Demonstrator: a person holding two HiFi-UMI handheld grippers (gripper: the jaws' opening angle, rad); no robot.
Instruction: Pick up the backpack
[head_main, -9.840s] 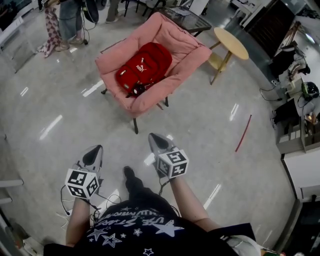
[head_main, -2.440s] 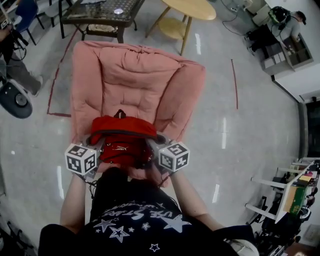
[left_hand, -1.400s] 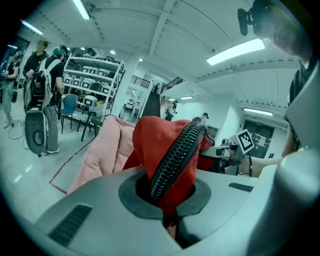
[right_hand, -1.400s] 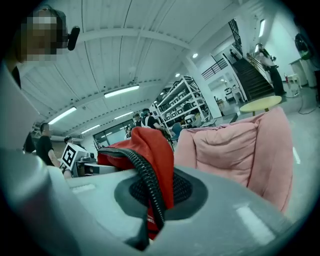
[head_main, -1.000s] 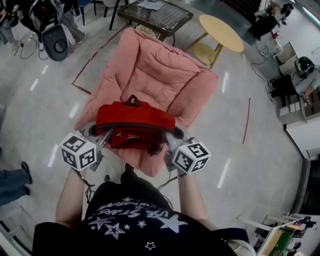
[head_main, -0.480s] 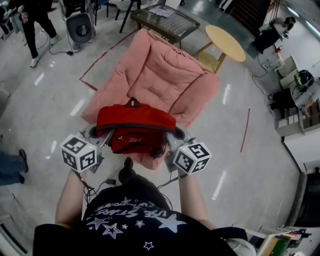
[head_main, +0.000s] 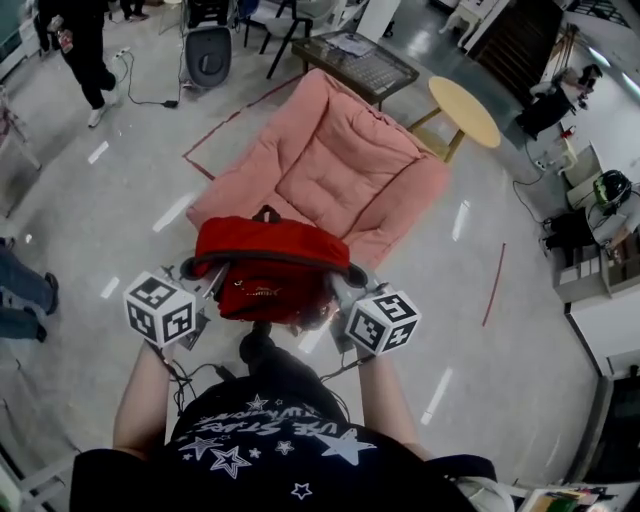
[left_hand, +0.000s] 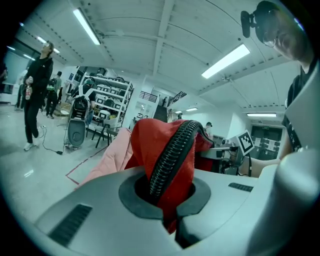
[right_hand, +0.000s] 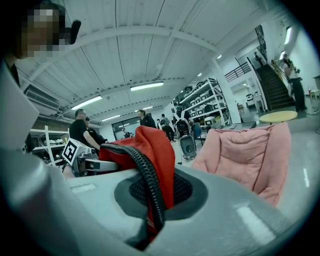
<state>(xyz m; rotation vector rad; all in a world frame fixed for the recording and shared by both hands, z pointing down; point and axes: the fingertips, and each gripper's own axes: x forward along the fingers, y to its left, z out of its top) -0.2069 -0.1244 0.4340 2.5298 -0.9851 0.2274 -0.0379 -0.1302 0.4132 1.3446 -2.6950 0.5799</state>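
Note:
The red backpack (head_main: 268, 262) hangs in the air between my two grippers, in front of the pink chair (head_main: 345, 172) and clear of its seat. My left gripper (head_main: 196, 272) is shut on the bag's left edge; in the left gripper view red fabric and a black zipper (left_hand: 170, 155) are pinched between the jaws. My right gripper (head_main: 345, 280) is shut on the right edge, where the right gripper view shows the backpack's fabric (right_hand: 155, 150) and zipper clamped. The chair's seat is bare.
A round wooden side table (head_main: 465, 110) and a dark glass table (head_main: 360, 62) stand behind the chair. A person (head_main: 85, 45) walks at the far left, near a black fan-like device (head_main: 208, 55). Desks and shelves line the right side.
I have backed away from the chair with the backpack held in both grippers; the chair has receded up the view. Both grips are unchanged.

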